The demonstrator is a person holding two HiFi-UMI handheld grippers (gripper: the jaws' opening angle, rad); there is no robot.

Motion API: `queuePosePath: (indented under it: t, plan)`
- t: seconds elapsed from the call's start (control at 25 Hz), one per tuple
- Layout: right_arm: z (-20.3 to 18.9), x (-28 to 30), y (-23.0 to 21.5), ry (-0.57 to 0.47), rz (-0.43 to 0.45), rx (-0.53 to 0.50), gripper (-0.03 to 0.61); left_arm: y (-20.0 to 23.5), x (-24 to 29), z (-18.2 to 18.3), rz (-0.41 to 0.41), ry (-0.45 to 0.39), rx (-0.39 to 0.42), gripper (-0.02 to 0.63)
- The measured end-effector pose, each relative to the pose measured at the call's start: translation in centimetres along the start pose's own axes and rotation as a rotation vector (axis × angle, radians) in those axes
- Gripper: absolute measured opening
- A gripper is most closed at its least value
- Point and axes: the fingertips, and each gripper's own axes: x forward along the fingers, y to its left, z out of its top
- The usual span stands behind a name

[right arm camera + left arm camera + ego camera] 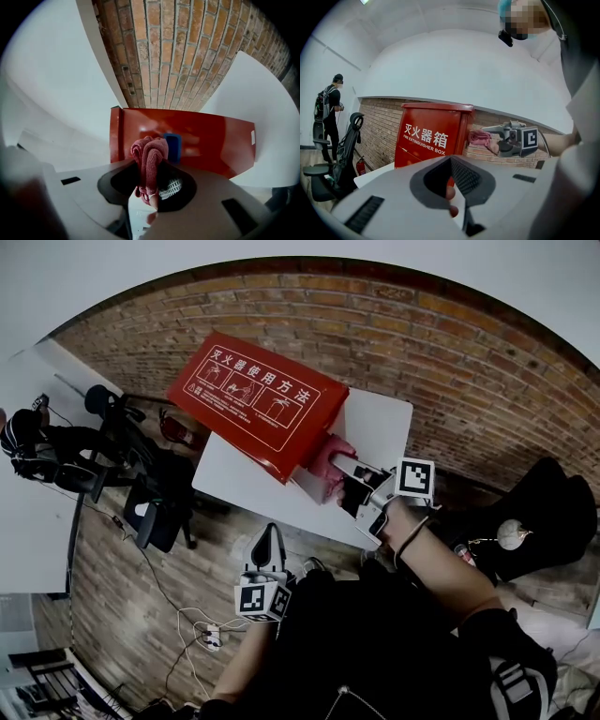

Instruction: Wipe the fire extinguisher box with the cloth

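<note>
1. The left gripper point(269, 547) hangs low, off the tabletop point(380, 423), its jaws pressed together on nothing.
2. The red box point(255, 401) stands on the tabletop.
3. The right gripper point(358, 486) pinches a pink cloth point(330, 457) against the box's side.

Black top point(375, 643) fills the head view from five to seven o'clock, with black sleeves and bare forearms. There's a thin cord point(419, 526) looped at the right wrist and a grey-and-white striped strap point(511, 681) down at four o'clock. Left gripper point(270, 538): dark jaws, left marker cube point(261, 600) in black-and-white squares. Right gripper point(345, 479): pale grey shell, right marker cube point(415, 477) to match. Both gripper views show dark ribbed pads point(464, 177).
</note>
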Motion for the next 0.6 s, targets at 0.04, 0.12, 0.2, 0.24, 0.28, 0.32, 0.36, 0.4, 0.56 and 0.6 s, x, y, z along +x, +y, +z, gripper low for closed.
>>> queuePosePath:
  t: [0.04,0.12,0.2,0.24,0.28,0.32,0.36,0.4,0.56,0.6]
  plan:
    - [0.1,0.1,0.7,-0.002,0.014,-0.003,0.104,0.1,0.2,0.1,-0.005,-0.001,0.0,0.03]
    - [0.1,0.2,2.0,-0.002,0.035,-0.01,0.104,0.2,0.6,0.2,-0.018,0.0,0.002,0.03]
    - [0.0,0.3,3.1,0.005,0.062,-0.012,0.104,0.2,1.0,0.3,-0.03,0.001,0.005,0.031]
    - [0.0,0.3,3.7,0.009,0.079,-0.013,0.104,0.2,1.1,0.4,-0.036,0.0,0.006,0.029]
    - [-0.1,0.3,4.4,0.011,0.095,-0.016,0.104,0.1,1.3,0.5,-0.041,-0.001,0.007,0.029]
    - [-0.1,0.3,5.0,0.013,0.109,-0.022,0.104,0.1,1.6,0.6,-0.047,-0.003,0.008,0.029]
    - [-0.1,0.4,5.5,0.015,0.118,-0.028,0.104,0.1,1.8,0.8,-0.052,-0.005,0.008,0.029]
    - [-0.1,0.4,5.9,0.019,0.121,-0.031,0.104,0.0,2.0,0.9,-0.058,-0.006,0.009,0.031]
    - [-0.1,0.4,5.8,0.021,0.131,-0.007,0.104,0.2,2.4,1.0,-0.08,-0.002,0.014,0.029]
    - [-0.2,0.3,5.8,0.015,0.133,-0.004,0.104,0.3,2.5,1.1,-0.084,0.0,0.014,0.031]
